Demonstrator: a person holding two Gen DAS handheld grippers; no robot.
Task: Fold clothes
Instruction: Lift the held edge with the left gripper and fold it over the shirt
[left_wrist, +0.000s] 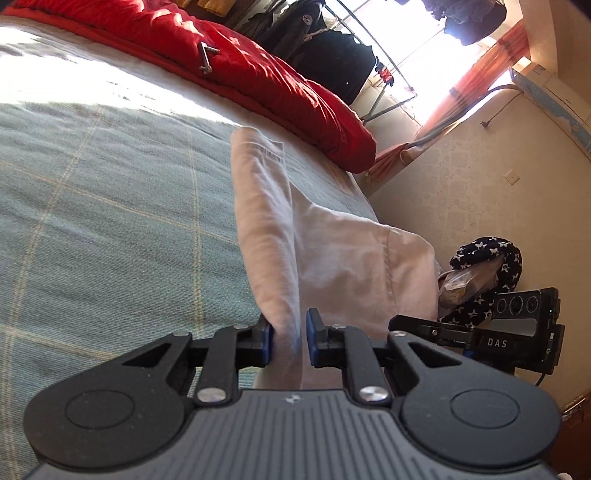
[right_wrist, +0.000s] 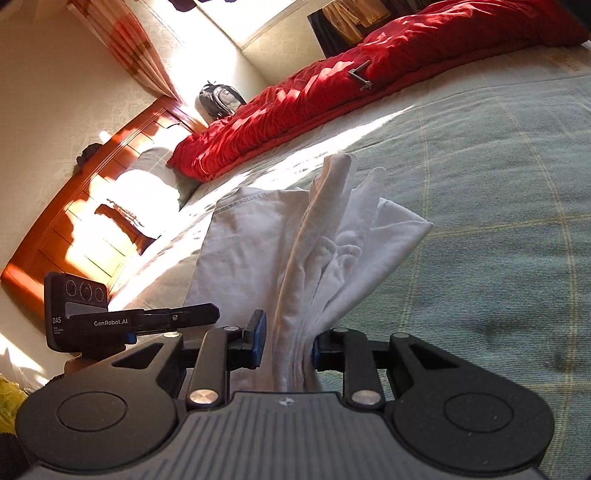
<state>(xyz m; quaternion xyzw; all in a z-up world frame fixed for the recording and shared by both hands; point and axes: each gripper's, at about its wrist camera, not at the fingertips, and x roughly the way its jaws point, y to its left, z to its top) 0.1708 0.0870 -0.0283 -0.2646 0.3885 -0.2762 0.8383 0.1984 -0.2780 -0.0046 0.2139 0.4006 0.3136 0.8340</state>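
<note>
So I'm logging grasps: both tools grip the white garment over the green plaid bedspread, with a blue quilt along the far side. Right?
Not quite: the quilt is red, not blue, as the right wrist view shows. The left tool and right tool do grip the white garment over the green plaid bedspread.

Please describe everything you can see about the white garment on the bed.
The white garment looks like soft, thin cotton, possibly a T-shirt, with a stitched hem at its far edge. It lies partly flat on the green checked bedspread, near the bed's edge, while its near part is lifted and bunched into long folds. The left gripper pinches one gathered strip; the right gripper holds a thicker bundle of layers. Sunlight falls across its far side. A red quilt lies beyond, not touching it.
</note>
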